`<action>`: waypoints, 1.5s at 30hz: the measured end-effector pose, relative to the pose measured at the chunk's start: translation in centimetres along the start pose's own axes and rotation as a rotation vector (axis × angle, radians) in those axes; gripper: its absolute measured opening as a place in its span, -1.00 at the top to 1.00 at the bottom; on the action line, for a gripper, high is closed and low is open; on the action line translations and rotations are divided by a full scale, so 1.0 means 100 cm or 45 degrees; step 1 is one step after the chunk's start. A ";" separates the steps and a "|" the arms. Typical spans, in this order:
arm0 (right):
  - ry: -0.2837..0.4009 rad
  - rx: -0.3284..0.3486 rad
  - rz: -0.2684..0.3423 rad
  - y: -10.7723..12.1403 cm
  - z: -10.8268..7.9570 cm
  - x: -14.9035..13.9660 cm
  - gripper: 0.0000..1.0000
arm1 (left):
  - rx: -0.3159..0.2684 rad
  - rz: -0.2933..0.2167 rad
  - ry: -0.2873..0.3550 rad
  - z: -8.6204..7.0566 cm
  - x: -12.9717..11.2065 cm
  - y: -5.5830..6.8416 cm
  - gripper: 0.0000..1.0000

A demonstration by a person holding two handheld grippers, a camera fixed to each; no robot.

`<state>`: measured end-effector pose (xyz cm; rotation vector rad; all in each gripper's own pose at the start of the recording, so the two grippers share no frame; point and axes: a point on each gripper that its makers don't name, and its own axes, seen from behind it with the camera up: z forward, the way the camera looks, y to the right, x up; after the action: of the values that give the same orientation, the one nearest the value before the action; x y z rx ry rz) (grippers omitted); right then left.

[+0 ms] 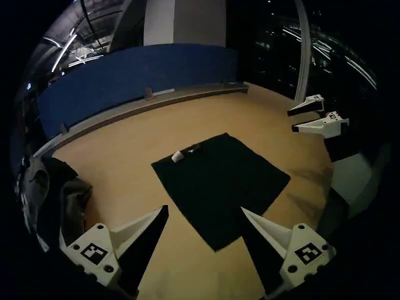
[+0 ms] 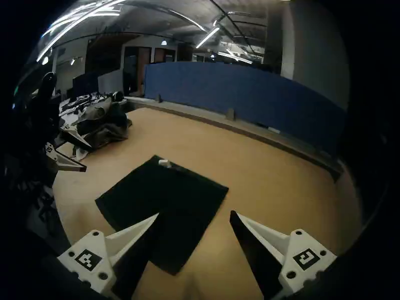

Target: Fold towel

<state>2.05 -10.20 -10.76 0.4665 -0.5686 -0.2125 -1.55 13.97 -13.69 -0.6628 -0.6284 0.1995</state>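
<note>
A dark towel lies spread flat on the wooden table, with a small white tag at its far edge. My left gripper hovers open over the towel's near corner, nothing between its fingers. The right gripper stands open at the far right, off the towel's edge. In the right gripper view the same towel lies ahead with its tag at the far side. My right gripper is open above the towel's near edge. The left gripper shows at the left, open.
A blue partition runs along the table's far edge. A heap of grey clothing lies at the table's side. Bare wood surrounds the towel on all sides.
</note>
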 end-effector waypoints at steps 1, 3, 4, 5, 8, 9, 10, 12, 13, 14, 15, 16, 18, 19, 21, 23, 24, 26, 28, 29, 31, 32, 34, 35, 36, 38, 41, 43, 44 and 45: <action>-0.009 0.003 0.004 -0.002 0.003 -0.006 -1.00 | -0.004 0.000 -0.009 0.003 -0.005 0.002 -0.93; -0.028 0.011 0.011 -0.006 0.008 -0.018 -1.00 | -0.013 0.000 -0.031 0.008 -0.016 0.005 -0.93; -0.037 0.015 0.014 -0.008 0.010 -0.023 -1.00 | -0.017 0.000 -0.042 0.010 -0.022 0.006 -0.93; -0.045 0.020 0.016 -0.010 0.012 -0.028 -1.00 | -0.021 0.000 -0.053 0.012 -0.027 0.007 -0.93; -0.066 0.034 0.019 -0.015 0.018 -0.042 -1.00 | -0.038 0.003 -0.085 0.018 -0.041 0.012 -0.93; -0.075 0.039 0.020 -0.017 0.020 -0.047 -1.00 | -0.044 0.003 -0.095 0.020 -0.045 0.014 -0.93; -0.083 0.044 0.021 -0.018 0.022 -0.052 -1.00 | -0.050 0.002 -0.104 0.021 -0.049 0.015 -0.93; -0.105 0.051 0.024 -0.022 0.025 -0.063 -1.00 | -0.059 -0.002 -0.122 0.024 -0.057 0.018 -0.93; -0.118 0.052 0.027 -0.023 0.027 -0.069 -1.00 | -0.062 -0.007 -0.130 0.026 -0.060 0.019 -0.93; -0.131 0.054 0.030 -0.024 0.028 -0.074 -1.00 | -0.065 -0.012 -0.139 0.027 -0.064 0.021 -0.93; -0.143 0.056 0.033 -0.026 0.029 -0.080 -1.00 | -0.067 -0.014 -0.145 0.029 -0.067 0.022 -0.93; -0.152 0.058 0.035 -0.027 0.030 -0.085 -1.00 | -0.068 -0.015 -0.149 0.030 -0.070 0.023 -0.93; -0.171 0.064 0.037 -0.030 0.031 -0.094 -1.00 | -0.070 -0.015 -0.159 0.033 -0.075 0.025 -0.93; -0.177 0.067 0.035 -0.031 0.031 -0.098 -1.00 | -0.070 -0.013 -0.164 0.034 -0.077 0.026 -0.93; -0.189 0.073 0.031 -0.033 0.032 -0.104 -1.00 | -0.073 -0.010 -0.173 0.036 -0.081 0.027 -0.93; -0.198 0.075 0.024 -0.034 0.032 -0.108 -1.00 | -0.078 -0.007 -0.183 0.037 -0.085 0.030 -0.93; -0.203 0.075 0.020 -0.034 0.033 -0.110 -1.00 | -0.080 -0.008 -0.186 0.038 -0.086 0.031 -0.93; -0.211 0.077 0.014 -0.035 0.033 -0.114 -1.00 | -0.083 -0.010 -0.192 0.039 -0.088 0.032 -0.93; -0.217 0.079 0.011 -0.035 0.033 -0.116 -1.00 | -0.084 -0.015 -0.199 0.040 -0.091 0.033 -0.93; -0.220 0.080 0.010 -0.036 0.033 -0.118 -1.00 | -0.084 -0.017 -0.202 0.040 -0.092 0.034 -0.93; -0.225 0.080 0.009 -0.036 0.033 -0.120 -1.00 | -0.085 -0.023 -0.208 0.040 -0.094 0.034 -0.93; -0.228 0.080 0.009 -0.036 0.033 -0.121 -0.99 | -0.086 -0.025 -0.210 0.041 -0.095 0.035 -0.93; -0.236 0.083 0.010 -0.036 0.033 -0.123 -0.97 | -0.090 -0.030 -0.217 0.041 -0.096 0.036 -0.93; -0.241 0.085 0.010 -0.036 0.033 -0.124 -0.95 | -0.092 -0.032 -0.221 0.041 -0.097 0.037 -0.92; -0.246 0.089 0.011 -0.037 0.032 -0.126 -0.93 | -0.095 -0.036 -0.224 0.042 -0.097 0.037 -0.92; -0.257 0.097 0.013 -0.038 0.032 -0.128 -0.90 | -0.101 -0.042 -0.228 0.042 -0.098 0.039 -0.91; -0.273 0.108 0.021 -0.041 0.032 -0.133 -0.82 | -0.101 -0.051 -0.234 0.043 -0.099 0.040 -0.91; -0.279 0.109 0.025 -0.042 0.032 -0.136 -0.78 | -0.100 -0.056 -0.238 0.043 -0.100 0.040 -0.89; -0.281 0.110 0.026 -0.042 0.032 -0.137 -0.75 | -0.099 -0.058 -0.240 0.042 -0.100 0.040 -0.89; -0.285 0.111 0.026 -0.042 0.032 -0.138 -0.70 | -0.100 -0.058 -0.242 0.042 -0.101 0.040 -0.86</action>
<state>-11.39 -10.69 -16.84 0.5244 -0.8039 -0.2228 -12.07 15.60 -18.47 -0.7096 -0.8365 0.1977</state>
